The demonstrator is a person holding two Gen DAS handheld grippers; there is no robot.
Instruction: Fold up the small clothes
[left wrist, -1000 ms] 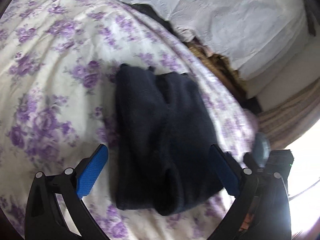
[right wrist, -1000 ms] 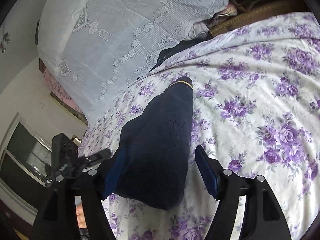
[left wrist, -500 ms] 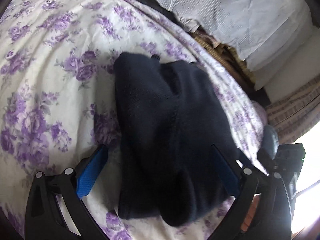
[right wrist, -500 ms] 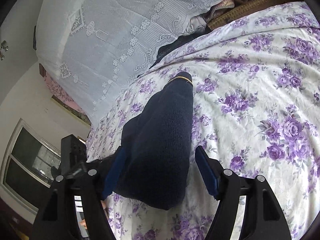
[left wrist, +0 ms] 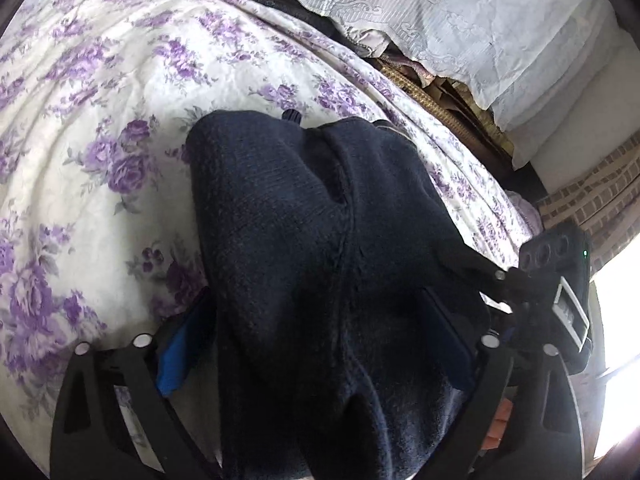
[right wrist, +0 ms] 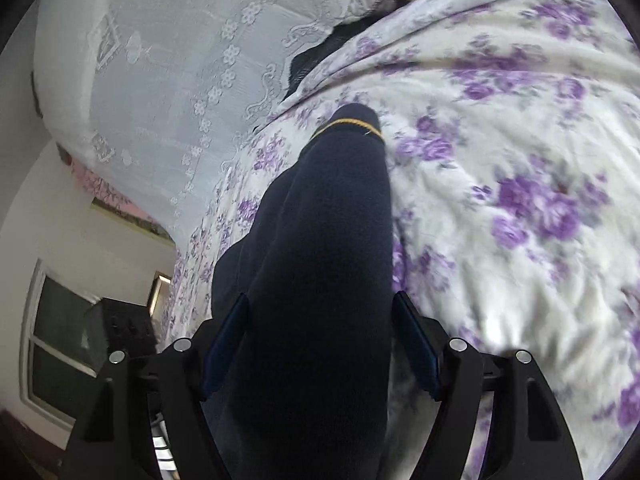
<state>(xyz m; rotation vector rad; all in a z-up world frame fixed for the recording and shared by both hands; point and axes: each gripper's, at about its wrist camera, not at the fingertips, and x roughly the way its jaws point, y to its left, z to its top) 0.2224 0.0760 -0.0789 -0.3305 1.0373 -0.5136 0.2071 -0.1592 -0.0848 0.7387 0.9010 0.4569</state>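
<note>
A folded dark navy knitted garment lies on the bed with the purple-flowered sheet. My left gripper is open, its blue pads on either side of the garment's near end, which fills the gap. In the right wrist view the same garment, with a thin yellow stripe at its far end, runs away from me. My right gripper is open with its pads astride the garment's near end. The right gripper body shows at the right edge of the left wrist view.
A white lace cover drapes over bedding at the head of the bed, also in the left wrist view. Dark and brown clothes lie under its edge. A window and wall are at the left.
Both grippers have moved forward and down onto the garment. It now lies between the fingers of each. The jaws stay open.
</note>
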